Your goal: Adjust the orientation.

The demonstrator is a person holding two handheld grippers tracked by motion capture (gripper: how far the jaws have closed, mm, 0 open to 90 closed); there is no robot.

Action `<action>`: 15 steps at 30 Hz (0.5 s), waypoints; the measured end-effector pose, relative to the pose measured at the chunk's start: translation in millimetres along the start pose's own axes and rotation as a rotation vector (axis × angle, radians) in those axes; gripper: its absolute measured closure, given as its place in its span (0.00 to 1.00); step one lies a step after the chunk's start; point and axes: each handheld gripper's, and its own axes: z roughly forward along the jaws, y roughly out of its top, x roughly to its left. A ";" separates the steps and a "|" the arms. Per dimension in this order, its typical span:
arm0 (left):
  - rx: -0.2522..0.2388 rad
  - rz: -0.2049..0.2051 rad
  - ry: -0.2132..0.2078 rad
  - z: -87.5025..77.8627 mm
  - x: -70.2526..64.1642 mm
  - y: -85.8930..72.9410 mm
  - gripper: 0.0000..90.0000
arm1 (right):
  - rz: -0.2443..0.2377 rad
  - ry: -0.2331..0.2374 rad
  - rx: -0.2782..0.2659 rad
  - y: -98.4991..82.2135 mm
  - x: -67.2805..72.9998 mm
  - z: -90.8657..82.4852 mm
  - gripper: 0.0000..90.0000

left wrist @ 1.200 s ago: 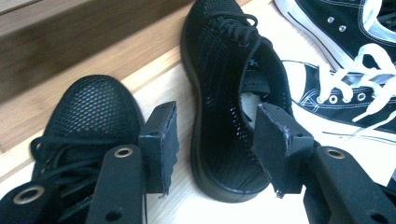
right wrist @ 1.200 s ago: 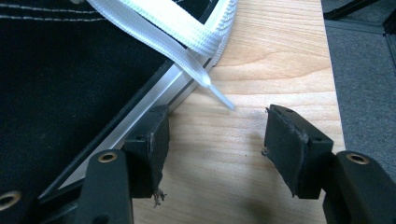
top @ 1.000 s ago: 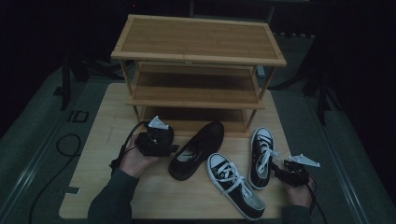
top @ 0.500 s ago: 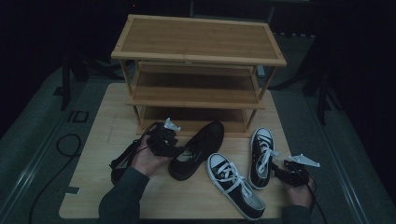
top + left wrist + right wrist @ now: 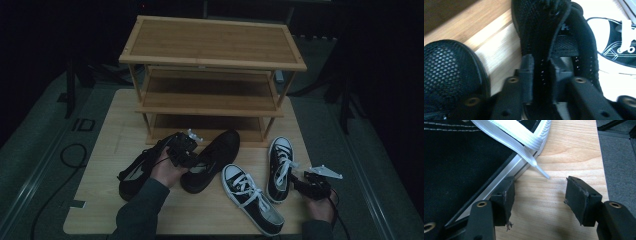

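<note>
A black mesh shoe (image 5: pixel 212 159) lies on the wooden table in front of the shoe rack (image 5: pixel 212 50). My left gripper (image 5: pixel 186 151) is shut on its side wall by the opening. In the left gripper view the two pads (image 5: pixel 527 75) press the mesh wall (image 5: pixel 541 50) from both sides, the jaws having just been closing. A second black shoe (image 5: pixel 134 172) (image 5: pixel 449 72) lies to its left. Two black-and-white sneakers (image 5: pixel 252 205) (image 5: pixel 279 167) lie to the right. My right gripper (image 5: pixel 299 181) (image 5: pixel 539 192) rests open beside the right sneaker (image 5: pixel 456 165), with bare wood between its jaws.
The three-tier rack stands at the back of the table (image 5: pixel 107 145), its lower shelves bare. A white lace end (image 5: pixel 534 163) lies just ahead of my right gripper. The table's right edge (image 5: pixel 602 170) is close, with dark floor and cables around.
My left gripper has moved right and down onto the middle black shoe, and its jaws have closed on the shoe's wall. The right gripper has stayed in place.
</note>
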 end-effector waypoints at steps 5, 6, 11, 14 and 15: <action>-0.011 -0.002 0.026 -2.4 -0.9 -1.5 0.97 | 0.000 0.000 0.000 0.0 0.0 0.0 0.45; -0.010 -0.003 0.029 -2.7 -0.9 -2.1 0.97 | -0.001 0.000 0.000 0.0 -0.1 0.0 0.45; -0.015 -0.011 0.035 -6.4 -1.0 -7.6 0.98 | 0.000 0.000 0.000 0.0 0.0 0.0 0.45; -0.015 -0.006 0.031 -10.5 -0.5 -12.5 0.98 | 0.001 0.000 0.000 0.0 0.1 0.0 0.45; -0.017 -0.008 0.031 -11.8 -0.3 -14.6 0.98 | 0.001 0.000 0.000 0.0 0.1 0.0 0.45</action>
